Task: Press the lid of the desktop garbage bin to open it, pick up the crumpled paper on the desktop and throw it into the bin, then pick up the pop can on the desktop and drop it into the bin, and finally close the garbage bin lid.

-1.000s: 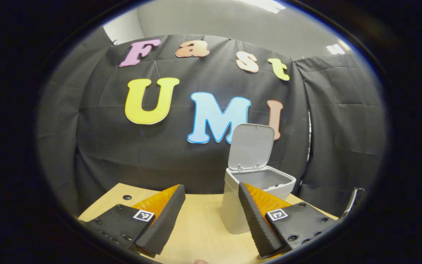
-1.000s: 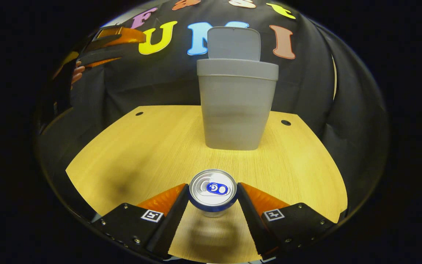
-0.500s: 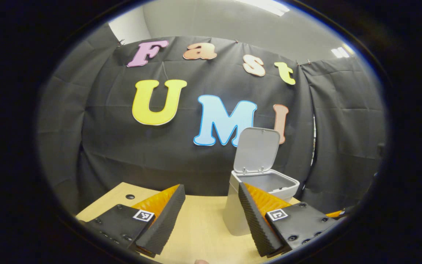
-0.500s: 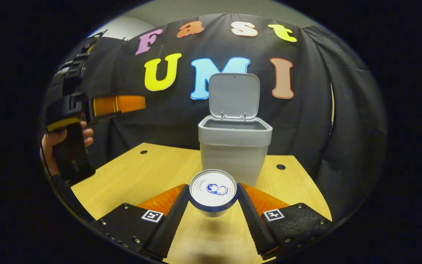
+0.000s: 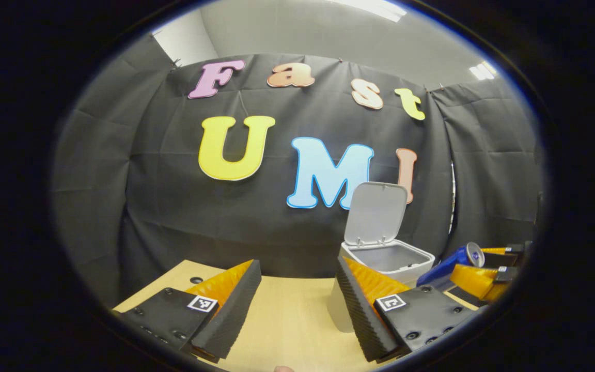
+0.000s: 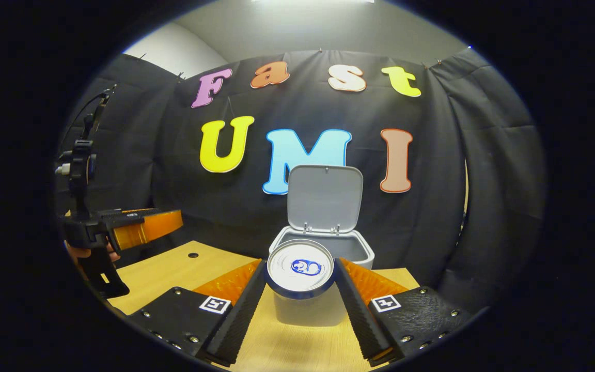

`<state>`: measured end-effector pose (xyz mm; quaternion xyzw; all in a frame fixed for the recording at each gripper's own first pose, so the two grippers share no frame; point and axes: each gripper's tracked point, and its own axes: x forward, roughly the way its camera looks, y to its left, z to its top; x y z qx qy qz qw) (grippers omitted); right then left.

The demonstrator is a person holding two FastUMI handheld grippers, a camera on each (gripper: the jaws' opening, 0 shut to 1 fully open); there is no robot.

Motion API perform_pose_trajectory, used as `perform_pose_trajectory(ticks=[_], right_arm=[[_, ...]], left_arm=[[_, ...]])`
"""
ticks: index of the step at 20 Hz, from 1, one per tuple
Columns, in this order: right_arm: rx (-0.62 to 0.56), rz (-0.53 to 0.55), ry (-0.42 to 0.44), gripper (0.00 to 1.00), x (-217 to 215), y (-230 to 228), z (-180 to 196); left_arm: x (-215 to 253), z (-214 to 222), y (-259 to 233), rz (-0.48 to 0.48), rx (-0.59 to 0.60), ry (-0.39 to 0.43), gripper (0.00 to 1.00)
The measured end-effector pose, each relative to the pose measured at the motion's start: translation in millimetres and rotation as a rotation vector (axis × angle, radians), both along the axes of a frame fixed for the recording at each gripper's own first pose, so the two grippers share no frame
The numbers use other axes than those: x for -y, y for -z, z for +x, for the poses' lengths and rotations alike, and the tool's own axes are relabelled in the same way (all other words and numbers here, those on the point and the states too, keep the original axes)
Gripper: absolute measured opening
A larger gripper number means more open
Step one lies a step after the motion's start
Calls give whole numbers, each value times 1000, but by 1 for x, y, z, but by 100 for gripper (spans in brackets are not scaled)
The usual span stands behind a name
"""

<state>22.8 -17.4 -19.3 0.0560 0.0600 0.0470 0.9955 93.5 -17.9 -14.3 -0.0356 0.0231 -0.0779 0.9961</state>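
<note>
Between the fingers of the right gripper [image 6: 300, 294]: the pop can [image 6: 300, 268], clamped from both sides, top end facing the camera, held clear of the desktop [image 6: 184, 268]. Right gripper view puts the can directly in front of the garbage bin [image 6: 323, 305], overlapping its front rim; can't tell how close they actually are.

Bin stands on the desk near the back wall, lid [image 6: 324, 199] swung up and standing roughly upright on its rear hinge, opening exposed. Inside of the bin isn't readable from either view.

Left gripper view: right gripper [image 5: 483, 271] at the far right edge with the blue can [image 5: 450, 263] in it, lying roughly horizontal, silver end toward the right, just beside the bin [image 5: 388, 258] rim at about rim height. Lid [image 5: 377, 213] upright here as well.

Left gripper [image 5: 297, 305]: jaws spread apart, nothing between them, wood desktop [image 5: 287, 320] visible through the gap. In the right gripper view it [image 6: 137, 230] sits off to the left, above the desk's left edge, well apart from the bin, with a hand [image 6: 88, 253] partly visible on its grip.
</note>
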Motion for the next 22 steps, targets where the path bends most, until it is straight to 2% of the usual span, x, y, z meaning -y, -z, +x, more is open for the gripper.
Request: perform_pose_trajectory(ticks=[5, 7, 9, 16, 22], right_arm=[[120, -56, 22, 83, 5, -37, 26], [148, -86, 28, 80, 3, -42, 37], [160, -110, 26, 84, 0, -41, 46], [163, -179, 11, 84, -13, -26, 81], [92, -205, -11, 83, -21, 2, 102]], left_arm=[[6, -1, 1, -13, -2, 17, 95], [7, -1, 2, -9, -4, 25, 96], [5, 0, 2, 1, -4, 24, 94], [1, -1, 2, -1, -6, 24, 94], [0, 3, 5, 0, -17, 21, 94]])
